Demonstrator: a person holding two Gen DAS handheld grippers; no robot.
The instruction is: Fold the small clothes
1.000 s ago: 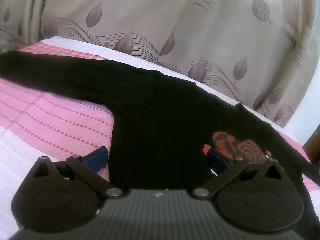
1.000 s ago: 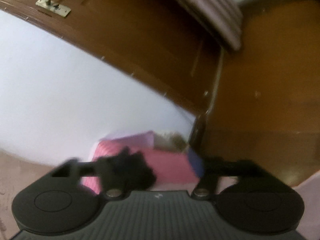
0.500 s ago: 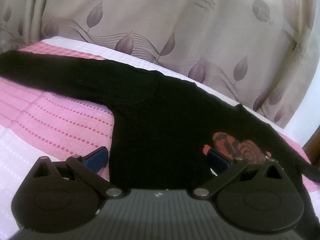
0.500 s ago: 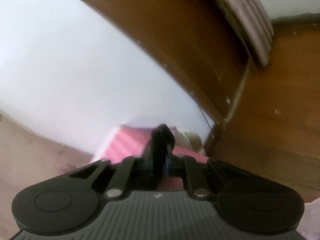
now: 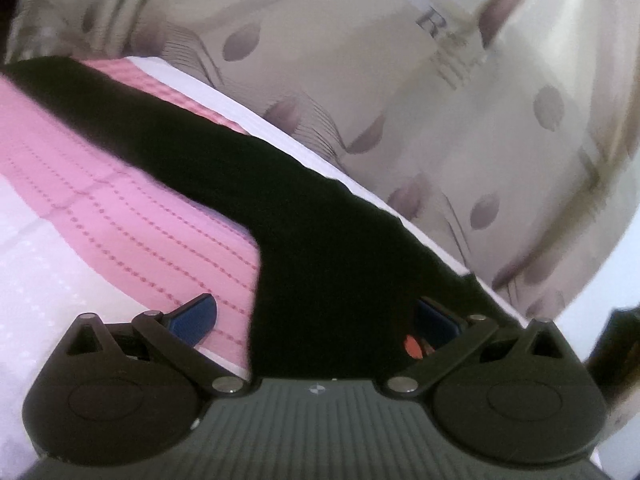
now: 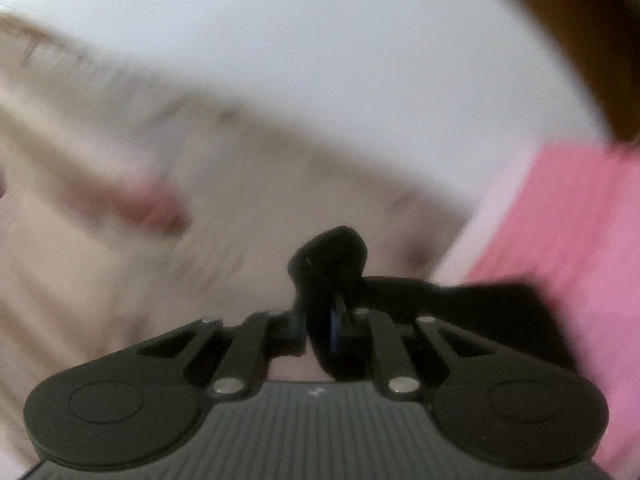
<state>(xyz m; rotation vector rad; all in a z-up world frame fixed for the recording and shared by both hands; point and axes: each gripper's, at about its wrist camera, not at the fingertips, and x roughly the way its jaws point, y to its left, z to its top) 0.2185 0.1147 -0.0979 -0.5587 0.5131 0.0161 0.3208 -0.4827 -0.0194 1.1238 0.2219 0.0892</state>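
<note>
A small black sweater [image 5: 320,240] with a red print [image 5: 412,346] lies spread on the pink and white bed cover [image 5: 120,216], one sleeve reaching far left. My left gripper [image 5: 316,320] is open, low over the sweater's near edge, with blue fingers [image 5: 196,316] either side of the body. My right gripper [image 6: 326,316] is shut on a bunch of black sweater cloth [image 6: 332,256], lifted, with the cloth trailing right towards the bed [image 6: 568,240]. The right wrist view is blurred.
A beige curtain [image 5: 400,80] with leaf prints hangs behind the bed and shows in the right wrist view [image 6: 120,200]. A white wall [image 6: 320,40] and a brown wooden edge [image 6: 592,40] are at the right.
My right gripper closed on the black cloth and swung left, from facing the wooden door to facing the curtain. My left gripper moved forward and tilted, so the sweater looks closer.
</note>
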